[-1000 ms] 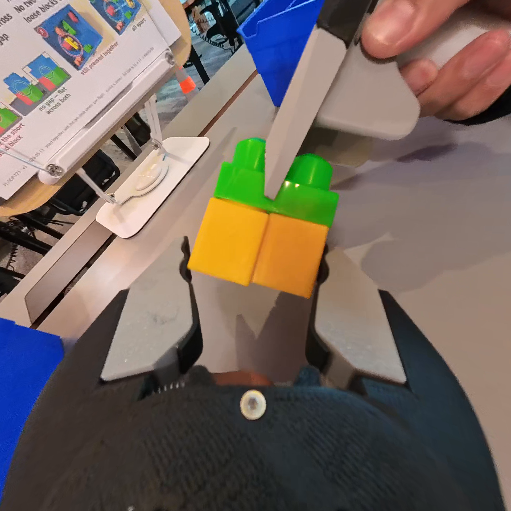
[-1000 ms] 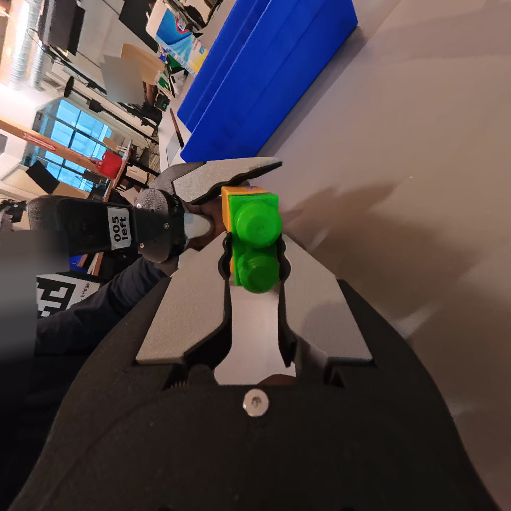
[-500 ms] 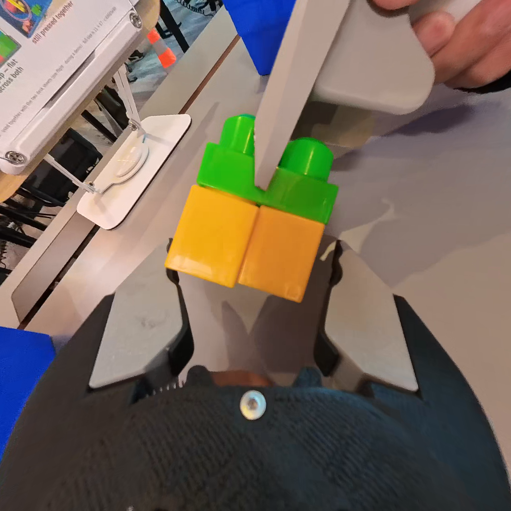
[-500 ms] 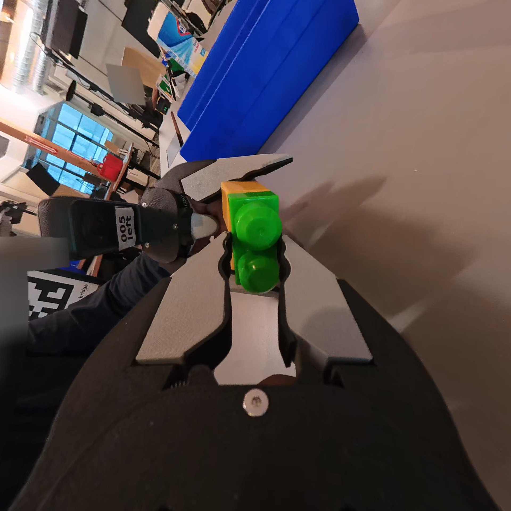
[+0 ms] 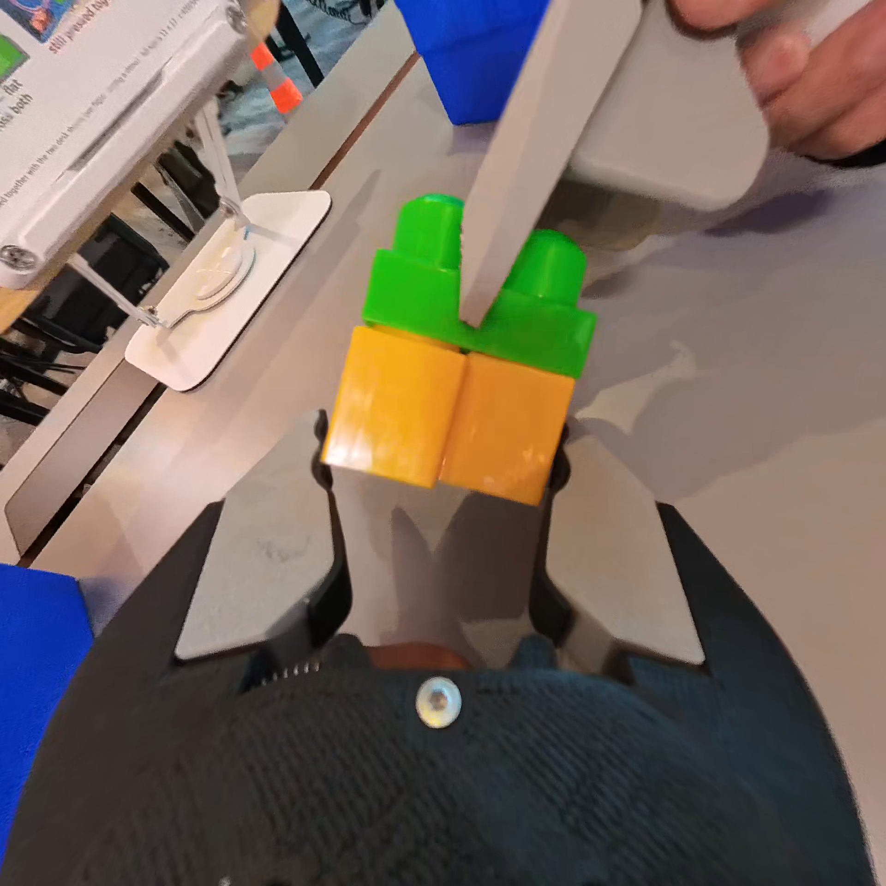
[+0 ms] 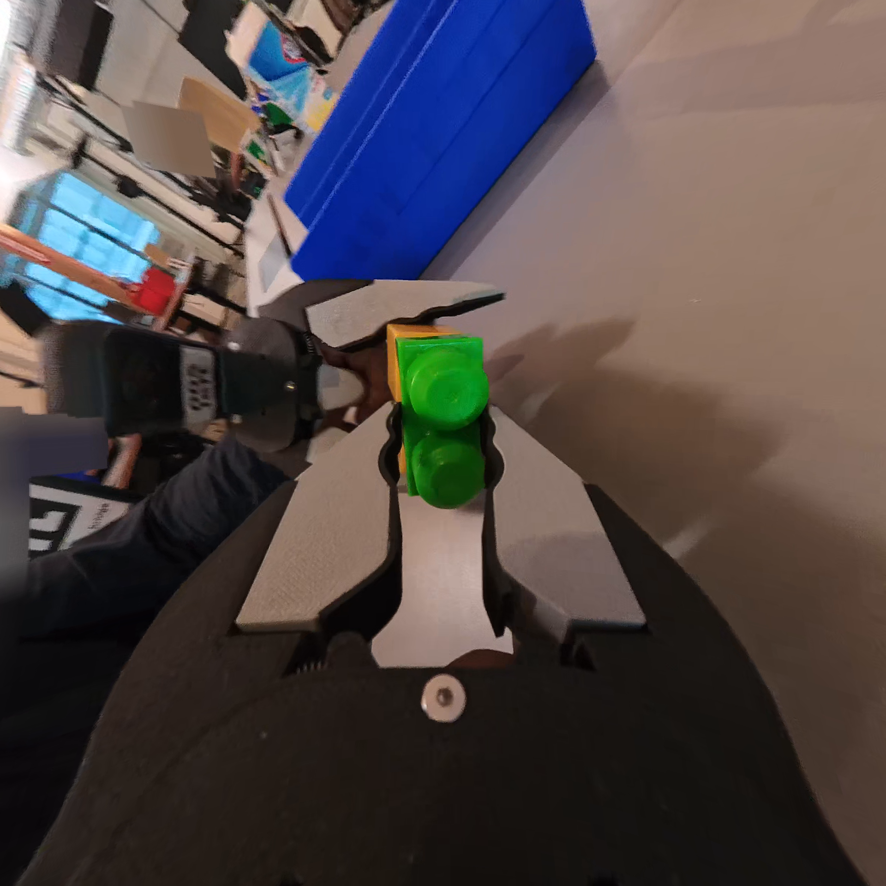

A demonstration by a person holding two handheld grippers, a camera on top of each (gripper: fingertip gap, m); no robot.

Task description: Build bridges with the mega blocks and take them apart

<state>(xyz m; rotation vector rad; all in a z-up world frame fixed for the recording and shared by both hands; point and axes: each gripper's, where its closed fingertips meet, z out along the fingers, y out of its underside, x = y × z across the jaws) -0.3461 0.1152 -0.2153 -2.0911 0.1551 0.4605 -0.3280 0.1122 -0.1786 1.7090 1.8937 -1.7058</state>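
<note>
A green two-stud block [image 5: 412, 297] sits on two yellow blocks [image 5: 393, 407] placed side by side. My left gripper [image 5: 441, 438] is shut on the yellow pair from both sides. My right gripper [image 6: 441, 431] is shut on the green block [image 6: 446, 388] and comes down from above; one of its fingers [image 5: 518, 192] stands between the studs. A thin gap with a bit of yellow stud shows under the green block's left end. In the right wrist view a finger [image 6: 402, 307] of the left gripper lies against the yellow block [image 6: 394, 364].
A blue bin [image 5: 460, 57] stands behind the blocks, also seen in the right wrist view [image 6: 431, 144]. An instruction sign on a white foot [image 5: 230, 287] stands at the left table edge. Another blue bin [image 5: 33, 671] is at the lower left. A hand [image 5: 815, 72] holds the right gripper. Spacing between my two grippers at the tips: around 4 cm.
Both grippers keep their hold. The left wrist view has shifted, so the sign sits higher and further left in the frame. The gap under the green block's left end has grown slightly.
</note>
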